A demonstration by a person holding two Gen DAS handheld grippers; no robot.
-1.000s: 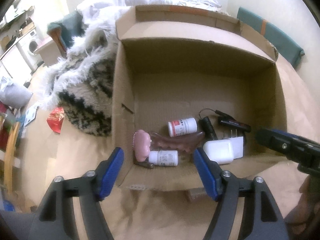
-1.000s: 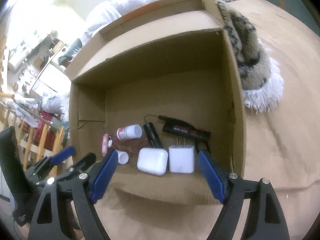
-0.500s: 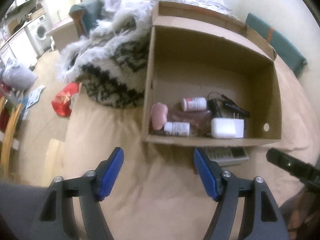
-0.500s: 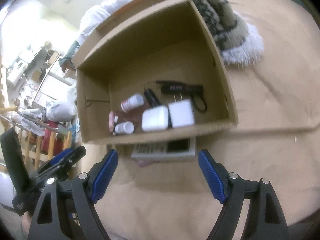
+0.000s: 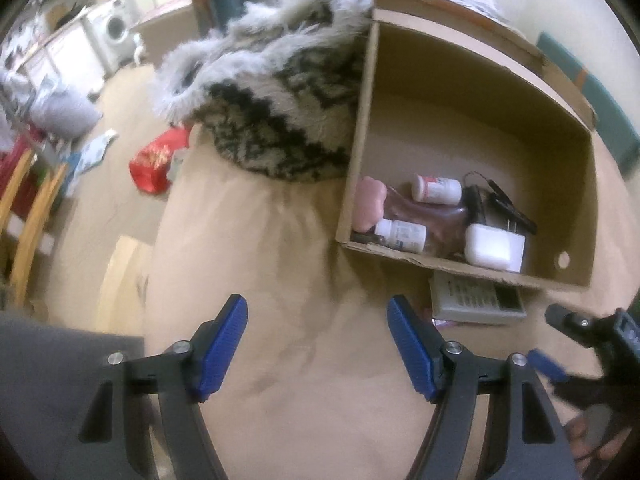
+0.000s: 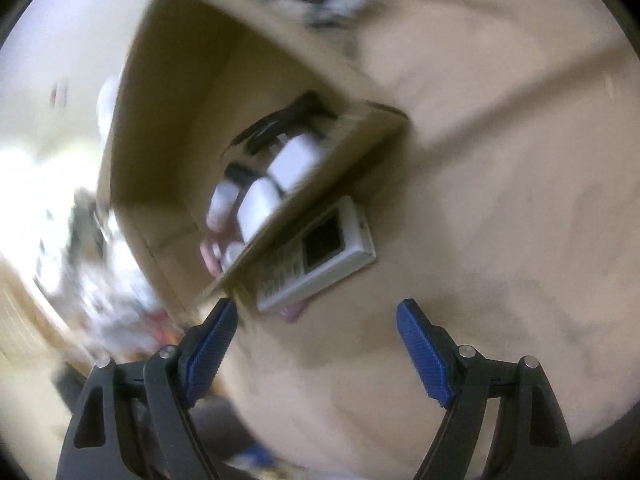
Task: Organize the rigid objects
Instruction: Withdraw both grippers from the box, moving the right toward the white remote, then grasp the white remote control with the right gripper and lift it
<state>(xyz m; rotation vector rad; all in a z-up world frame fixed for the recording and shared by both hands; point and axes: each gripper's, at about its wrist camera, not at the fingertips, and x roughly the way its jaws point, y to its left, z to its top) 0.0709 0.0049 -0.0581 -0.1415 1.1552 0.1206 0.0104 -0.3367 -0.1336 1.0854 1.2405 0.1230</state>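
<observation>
Bottles (image 5: 437,189) and chargers (image 5: 494,245) fill the box (image 5: 472,92); a calculator (image 6: 320,254) remains outside, both hand-held grippers (image 5: 318,350) (image 6: 316,354) spread, empty.

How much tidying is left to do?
Mostly done: two white pill bottles, a white charger and black gadgets already lie inside the brown cardboard box. Both hand-held grippers are open and empty. The white remote-like device, half under the box, remains.

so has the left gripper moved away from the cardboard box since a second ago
Yes. The left gripper has backed away: its open fingers framed the cardboard box contents before, now they hang over bare bedding short of it.
</observation>
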